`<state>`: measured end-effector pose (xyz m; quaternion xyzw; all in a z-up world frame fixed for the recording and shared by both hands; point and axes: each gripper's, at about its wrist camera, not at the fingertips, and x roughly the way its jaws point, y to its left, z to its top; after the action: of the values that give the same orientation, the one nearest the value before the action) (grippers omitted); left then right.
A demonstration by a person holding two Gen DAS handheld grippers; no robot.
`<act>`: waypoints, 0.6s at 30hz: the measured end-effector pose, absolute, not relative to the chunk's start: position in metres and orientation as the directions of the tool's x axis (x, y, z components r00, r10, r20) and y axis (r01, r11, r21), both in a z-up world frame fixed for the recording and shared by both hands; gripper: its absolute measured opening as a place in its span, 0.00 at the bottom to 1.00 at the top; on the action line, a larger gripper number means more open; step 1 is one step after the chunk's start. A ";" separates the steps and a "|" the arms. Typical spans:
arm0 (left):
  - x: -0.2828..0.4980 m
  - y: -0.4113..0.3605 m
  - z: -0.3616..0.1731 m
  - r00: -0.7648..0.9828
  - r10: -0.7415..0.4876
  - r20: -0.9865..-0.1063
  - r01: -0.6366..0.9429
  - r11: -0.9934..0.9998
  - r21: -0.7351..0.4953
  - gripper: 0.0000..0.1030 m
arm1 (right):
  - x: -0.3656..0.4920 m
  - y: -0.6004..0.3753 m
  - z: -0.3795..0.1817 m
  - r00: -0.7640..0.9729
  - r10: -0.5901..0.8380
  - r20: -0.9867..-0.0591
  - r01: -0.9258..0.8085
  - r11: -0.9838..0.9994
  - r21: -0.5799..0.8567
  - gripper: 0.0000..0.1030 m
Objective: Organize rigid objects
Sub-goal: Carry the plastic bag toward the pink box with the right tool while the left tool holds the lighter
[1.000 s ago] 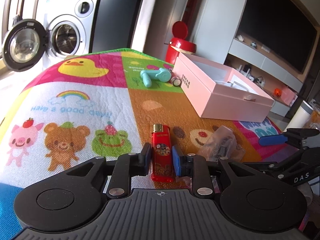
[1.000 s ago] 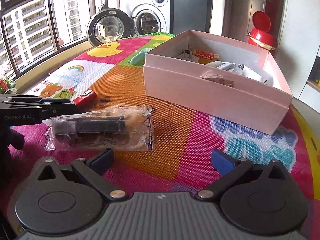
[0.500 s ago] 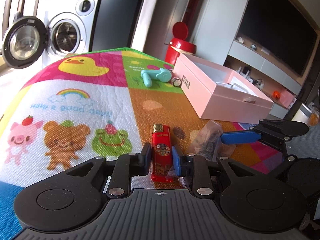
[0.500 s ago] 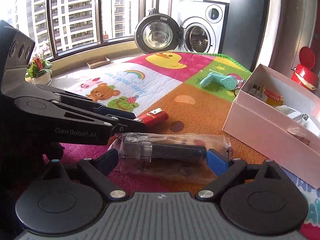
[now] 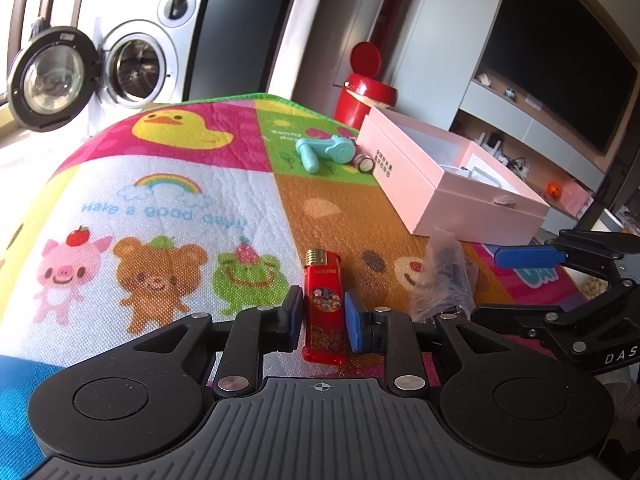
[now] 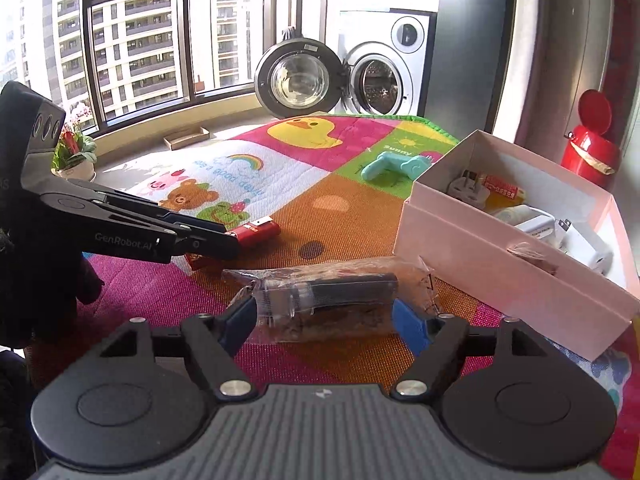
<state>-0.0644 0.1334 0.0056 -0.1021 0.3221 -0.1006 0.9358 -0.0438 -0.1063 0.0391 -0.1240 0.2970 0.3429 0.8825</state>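
Observation:
A red lighter [image 5: 323, 307] lies on the cartoon play mat [image 5: 168, 200] between the fingers of my left gripper [image 5: 322, 317]; the jaws stand close on both sides of it, and contact is unclear. The lighter also shows in the right wrist view [image 6: 256, 232]. A clear plastic bag holding a black part [image 6: 332, 300] sits between the fingers of my right gripper [image 6: 326, 322], which has closed to the bag's ends. The bag also shows in the left wrist view [image 5: 444, 280]. An open pink box [image 6: 520, 248] with several items stands to the right.
A teal hand tool [image 5: 326, 152] and a small round metal piece [image 5: 366, 164] lie on the mat by the pink box [image 5: 452, 188]. A red lidded bin [image 5: 362, 92] and a washing machine with its door open [image 5: 132, 60] stand beyond the mat.
My right gripper swung left and moved in over the plastic bag, and its fingers closed from wide apart to the bag's ends. My left gripper stayed around the lighter.

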 end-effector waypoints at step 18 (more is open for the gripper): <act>-0.070 0.116 0.006 0.786 -0.179 -0.591 0.131 0.984 -0.123 0.26 | -0.006 -0.087 0.022 0.507 0.578 -0.639 -0.685 0.720 0.108 0.89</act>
<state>-0.0701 0.1156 0.0063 -0.0377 0.3163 -0.0821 0.9443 -0.0056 -0.0867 0.0217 -0.0797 0.3358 0.3653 0.8645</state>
